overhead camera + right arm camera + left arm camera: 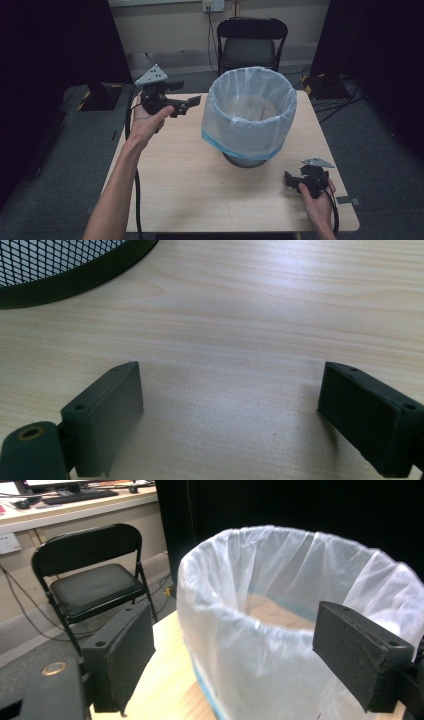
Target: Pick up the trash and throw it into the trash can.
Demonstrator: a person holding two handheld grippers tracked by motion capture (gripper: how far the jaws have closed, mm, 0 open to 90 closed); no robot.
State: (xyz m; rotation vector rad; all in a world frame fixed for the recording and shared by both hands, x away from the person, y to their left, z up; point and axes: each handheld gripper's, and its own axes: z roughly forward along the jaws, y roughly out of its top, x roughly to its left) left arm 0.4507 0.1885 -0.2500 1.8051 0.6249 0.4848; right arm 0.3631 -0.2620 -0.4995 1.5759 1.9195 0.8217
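A black mesh waste bin (244,161) lined with a thin white plastic bag (248,117) stands at the middle of the light wooden table (190,190). My left gripper (189,104) hangs in the air left of the bin, near its rim height, and points at it. In the left gripper view the jaws (235,625) are open with nothing between them, and the bag (270,580) bulges just ahead. My right gripper (291,179) rests low at the table's front right. Its jaws (230,385) are open over bare wood, and the bin's mesh base (50,270) is beyond them.
A black folding chair (250,47) stands behind the table's far edge; it also shows in the left gripper view (92,587). Cables (330,95) lie on the grey floor at the back right. Dark curtains flank both sides.
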